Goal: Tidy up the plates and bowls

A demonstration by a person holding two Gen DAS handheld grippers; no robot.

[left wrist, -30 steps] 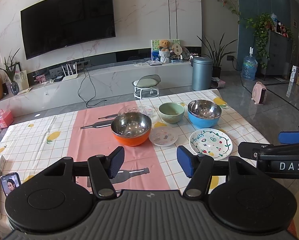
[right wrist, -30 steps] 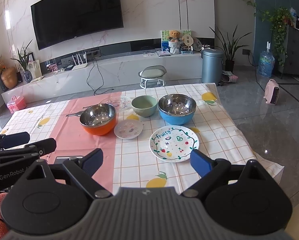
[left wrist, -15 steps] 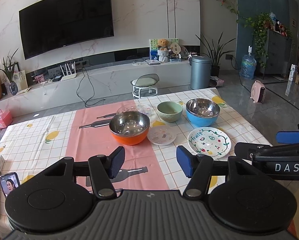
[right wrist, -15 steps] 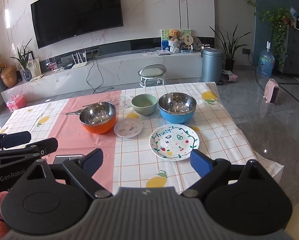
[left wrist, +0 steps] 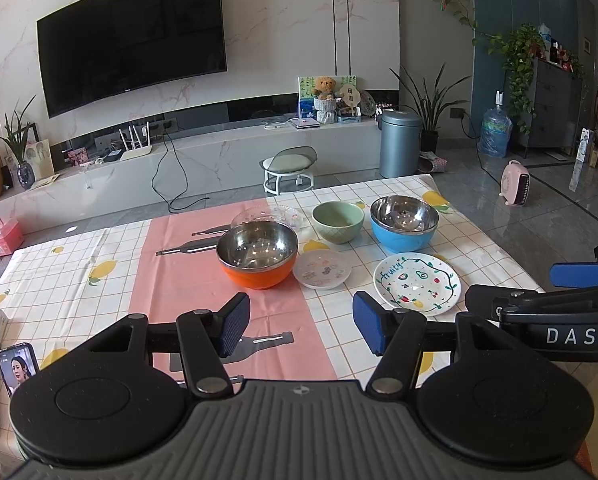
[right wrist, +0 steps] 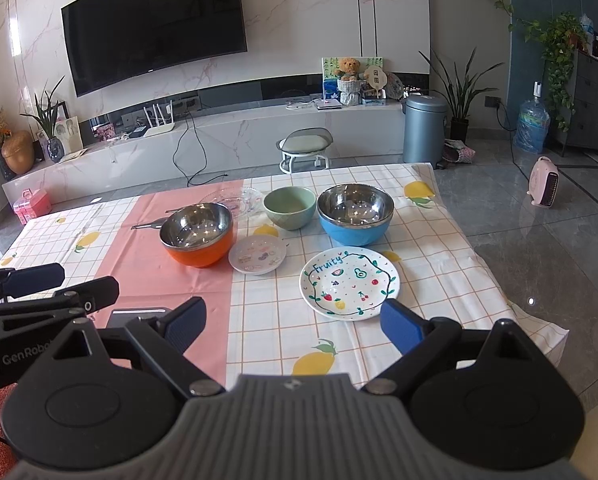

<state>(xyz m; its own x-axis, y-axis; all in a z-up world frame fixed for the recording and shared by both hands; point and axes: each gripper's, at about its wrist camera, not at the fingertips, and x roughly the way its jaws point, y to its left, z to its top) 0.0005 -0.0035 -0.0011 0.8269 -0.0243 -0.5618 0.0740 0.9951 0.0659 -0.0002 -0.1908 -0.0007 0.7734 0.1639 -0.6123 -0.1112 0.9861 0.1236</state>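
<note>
Covering the whole work surface, a checked tablecloth (left wrist: 79,280) with lemon prints and a broad pink stripe is the largest thing in view, and every dish stands on it toward the far middle. Both claws hang over its near edge with nothing between their blue pads: the left gripper (left wrist: 299,330) is spread wide and empty, and the right gripper (right wrist: 293,326) is likewise released and holds nothing; its tip also shows at the right edge of the left wrist view.

Next in size come the two steel-lined bowls. The blue bowl (right wrist: 355,216) stands far right, and the orange bowl (right wrist: 198,236) stands left of centre on the pink stripe. Nearer than the blue bowl lies the fruit plate (right wrist: 350,282), white with "Fruity" lettered on it and small fruit drawings inside a leafy ring; it is the dish closest to the right gripper. Between the two steel bowls, on the far side, stands the green bowl (right wrist: 290,207). A clear glass plate (right wrist: 235,200) lies just behind the orange bowl, partly hidden by it. The small patterned plate (right wrist: 257,254) lies just right of the orange bowl, near the fruit plate yet apart from it.

At the near left edge a phone (left wrist: 17,366) leans upright with its screen lit.
</note>
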